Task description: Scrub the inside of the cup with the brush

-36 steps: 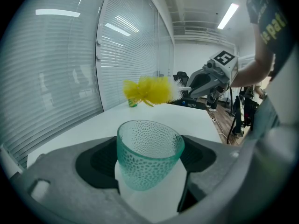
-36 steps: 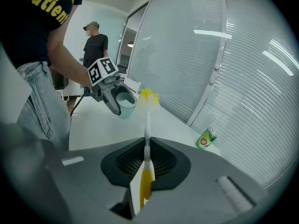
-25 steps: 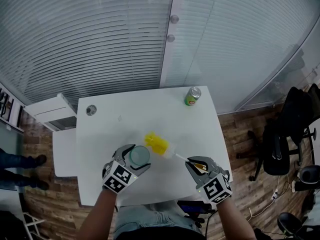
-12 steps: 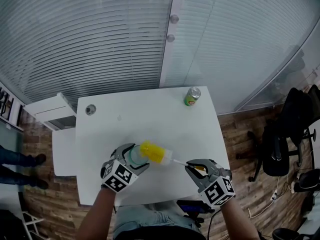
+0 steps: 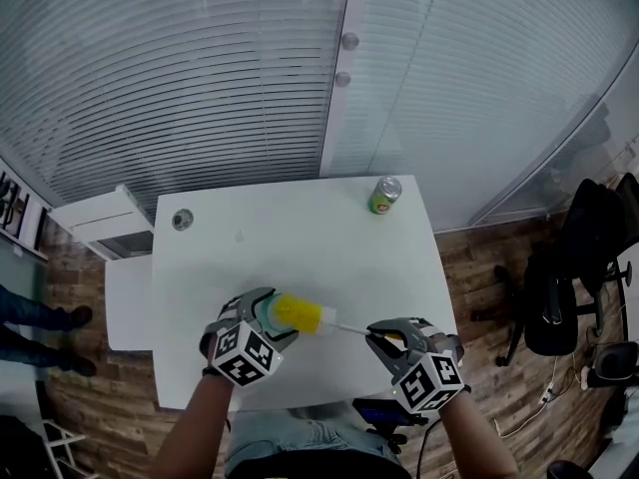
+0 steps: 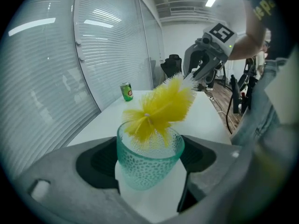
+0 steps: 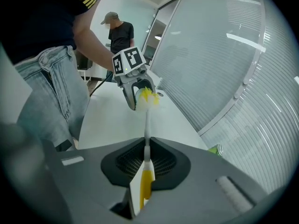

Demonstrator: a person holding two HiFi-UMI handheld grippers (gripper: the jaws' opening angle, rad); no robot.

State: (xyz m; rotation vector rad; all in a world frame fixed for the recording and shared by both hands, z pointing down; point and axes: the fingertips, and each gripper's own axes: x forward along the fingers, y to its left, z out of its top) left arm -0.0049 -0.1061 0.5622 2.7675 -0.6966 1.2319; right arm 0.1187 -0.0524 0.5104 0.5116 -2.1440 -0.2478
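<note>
A teal dimpled glass cup [image 6: 148, 158] is clamped between the jaws of my left gripper [image 5: 256, 319] above the white table [image 5: 290, 238]. The cup [image 5: 266, 314] tilts toward the right. My right gripper [image 5: 392, 340] is shut on the white-and-yellow handle [image 7: 145, 171] of a brush. Its yellow bristle head [image 6: 161, 108] sits at the cup's mouth, with the tip of the bristles inside the rim and most of the head outside. In the right gripper view the bristle head [image 7: 146, 96] shows far off inside the left gripper [image 7: 138, 93].
A green drink can [image 5: 384, 194] stands at the table's far right corner. A small round grommet [image 5: 182, 219] sits near the far left corner. Black office chairs [image 5: 579, 257] stand on the wooden floor to the right. A person [image 7: 118, 31] stands in the background.
The brush head has moved left from beside the cup into the cup's mouth. The right gripper shifted slightly left with it. The left gripper kept hold of the cup.
</note>
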